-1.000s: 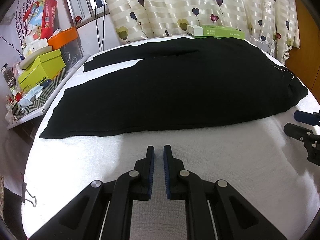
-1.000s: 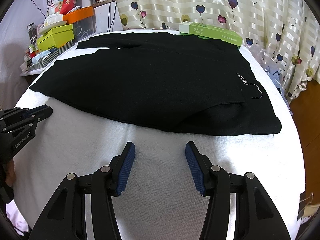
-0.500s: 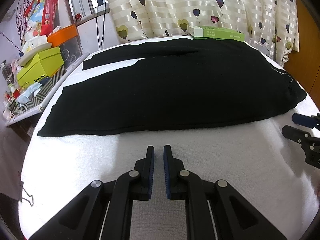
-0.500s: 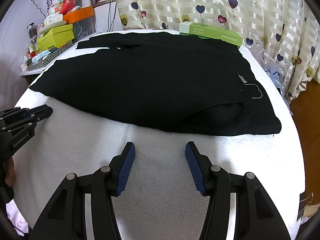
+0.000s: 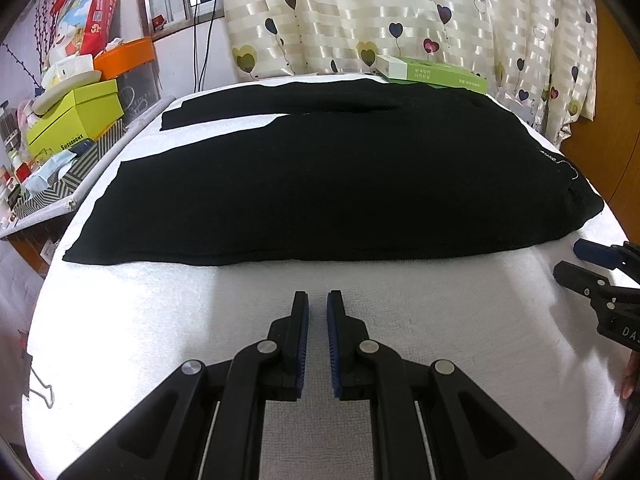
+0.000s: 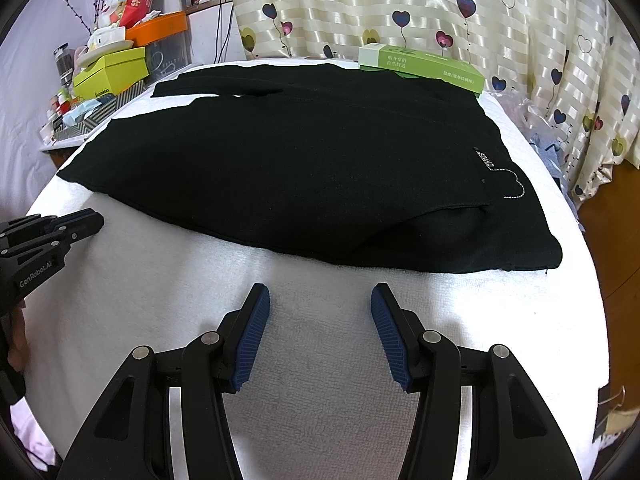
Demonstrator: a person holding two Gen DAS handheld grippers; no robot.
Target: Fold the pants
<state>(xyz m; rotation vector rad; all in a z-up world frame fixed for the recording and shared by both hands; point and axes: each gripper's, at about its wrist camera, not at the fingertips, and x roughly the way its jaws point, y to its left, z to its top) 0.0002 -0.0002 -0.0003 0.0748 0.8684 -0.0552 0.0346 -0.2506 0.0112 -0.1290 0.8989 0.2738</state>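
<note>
Black pants [image 5: 340,184] lie flat across a white towel-covered table [image 5: 120,320], legs to the left, waistband with a small white logo at the right [image 6: 492,168]. The far leg is spread slightly apart from the near one at the back left. My left gripper [image 5: 317,296] hovers over bare towel just short of the near leg's edge, fingers nearly together with nothing between them. My right gripper [image 6: 320,292] stands open over the towel in front of the pants' [image 6: 300,168] waist end, empty. Each gripper shows at the other view's edge: the left gripper [image 6: 80,220], the right gripper [image 5: 576,258].
A green and white box [image 6: 420,68] lies at the table's far edge, touching the pants. Stacked boxes and clutter [image 5: 76,116] fill a shelf to the left. Heart-patterned curtains [image 5: 400,12] hang behind. Binder clips hold the towel at its edges [image 5: 40,392].
The left wrist view has shifted slightly, so the pants sit a little differently in the frame. The right gripper and the pants have not moved.
</note>
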